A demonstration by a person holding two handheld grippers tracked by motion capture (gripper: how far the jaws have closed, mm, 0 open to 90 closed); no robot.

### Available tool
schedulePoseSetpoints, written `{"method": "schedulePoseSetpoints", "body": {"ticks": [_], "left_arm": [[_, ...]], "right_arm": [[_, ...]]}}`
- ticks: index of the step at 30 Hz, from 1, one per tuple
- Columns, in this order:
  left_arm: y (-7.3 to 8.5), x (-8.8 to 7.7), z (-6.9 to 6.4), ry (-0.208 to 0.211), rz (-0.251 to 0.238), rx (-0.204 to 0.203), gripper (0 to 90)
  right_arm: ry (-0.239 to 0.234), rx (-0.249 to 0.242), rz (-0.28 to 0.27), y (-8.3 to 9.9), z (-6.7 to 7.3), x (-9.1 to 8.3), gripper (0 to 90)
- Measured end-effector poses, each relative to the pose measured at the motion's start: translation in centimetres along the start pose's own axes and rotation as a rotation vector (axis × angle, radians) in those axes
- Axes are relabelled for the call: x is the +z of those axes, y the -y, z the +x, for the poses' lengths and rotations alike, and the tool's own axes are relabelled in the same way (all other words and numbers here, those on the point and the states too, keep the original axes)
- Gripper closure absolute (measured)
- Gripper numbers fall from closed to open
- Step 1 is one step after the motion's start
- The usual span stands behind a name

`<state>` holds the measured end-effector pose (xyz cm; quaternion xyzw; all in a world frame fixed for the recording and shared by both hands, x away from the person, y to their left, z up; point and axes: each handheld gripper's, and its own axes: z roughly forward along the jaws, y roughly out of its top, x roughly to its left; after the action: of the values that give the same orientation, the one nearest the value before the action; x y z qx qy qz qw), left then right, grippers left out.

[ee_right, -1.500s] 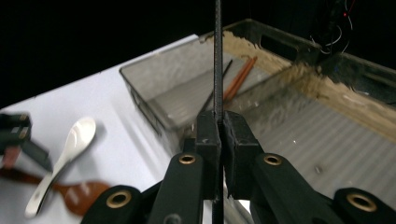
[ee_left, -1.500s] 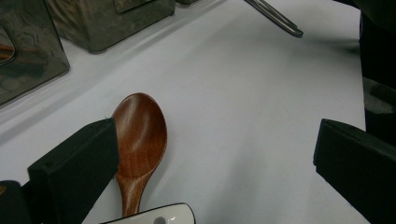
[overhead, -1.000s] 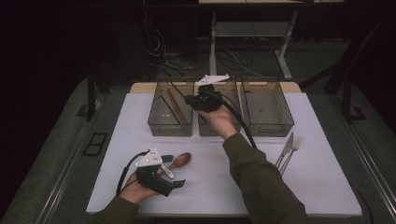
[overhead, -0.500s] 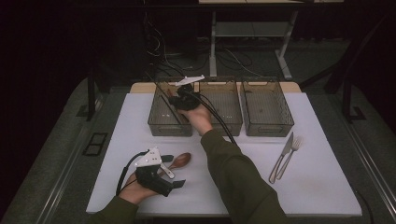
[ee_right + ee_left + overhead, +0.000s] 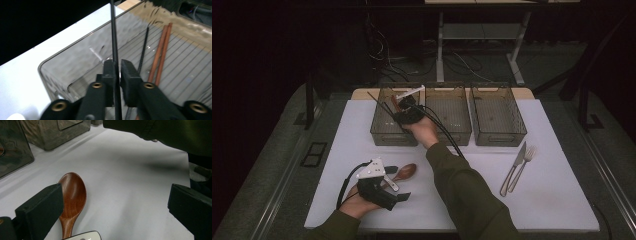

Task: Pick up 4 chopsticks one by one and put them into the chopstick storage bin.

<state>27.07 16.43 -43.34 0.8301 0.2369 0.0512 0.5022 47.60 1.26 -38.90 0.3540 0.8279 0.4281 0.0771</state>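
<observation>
Fingers (image 5: 128,75) flank a thin black chopstick (image 5: 114,45) over ribbed clear bin (image 5: 62,67).

Dim room, black surroundings from nine to three o'clock, white table sheet (image 5: 557,200) lit evenly from above, soft sleeve shadow at twelve o'clock in left gripper view, near jaws blurred, mild grain.

Both of the person's arms are in dark olive-green long sleeves (image 5: 472,200), loose and creased at the elbow. Each hand carries a black gripper: the left gripper (image 5: 398,183) has a pale grey three-cornered plate on top and a black cable looping off it. The right gripper (image 5: 118,75) has blocky matte-black jaws on arms fixed with brass-coloured rivets.
</observation>
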Motion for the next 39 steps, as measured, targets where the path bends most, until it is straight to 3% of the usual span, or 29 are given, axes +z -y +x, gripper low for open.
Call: {"method": "schedulePoseSetpoints", "body": {"ticks": [11, 18, 21, 24, 26, 29, 39], "left_arm": [[0.0, 0.0, 0.1, -0.001, 0.001, 0.003, 0.0], [0.0, 0.1, 0.1, -0.007, 0.006, 0.002, 0.0], [0.0, 0.1, 0.1, -0.009, 0.011, -0.002, 0.0], [0.1, 0.1, 0.1, -0.011, 0.007, -0.006, 0.0], [0.1, 0.1, 0.1, -0.013, 0.010, -0.006, 0.0], [0.1, 0.2, 0.1, -0.014, 0.016, -0.002, 0.0], [0.1, 0.2, 0.1, -0.014, 0.017, -0.007, 0.0]], "right_arm": [[-0.019, -0.016, -0.031, -0.2, -0.3, -1.7, 51.6], [-0.056, -0.042, -0.051, 0.6, -0.7, -4.4, 40.5], [-0.058, -0.030, -0.058, 1.2, -1.1, -5.8, 37.1], [-0.105, -0.005, -0.063, 1.9, -1.6, -7.0, 32.7], [-0.107, 0.000, -0.059, 2.2, -1.8, -7.8, 26.9], [-0.089, -0.015, -0.064, 2.8, -2.0, -8.9, 25.2], [-0.112, -0.034, -0.099, 4.7, -2.7, -13.0, 19.2]]}}
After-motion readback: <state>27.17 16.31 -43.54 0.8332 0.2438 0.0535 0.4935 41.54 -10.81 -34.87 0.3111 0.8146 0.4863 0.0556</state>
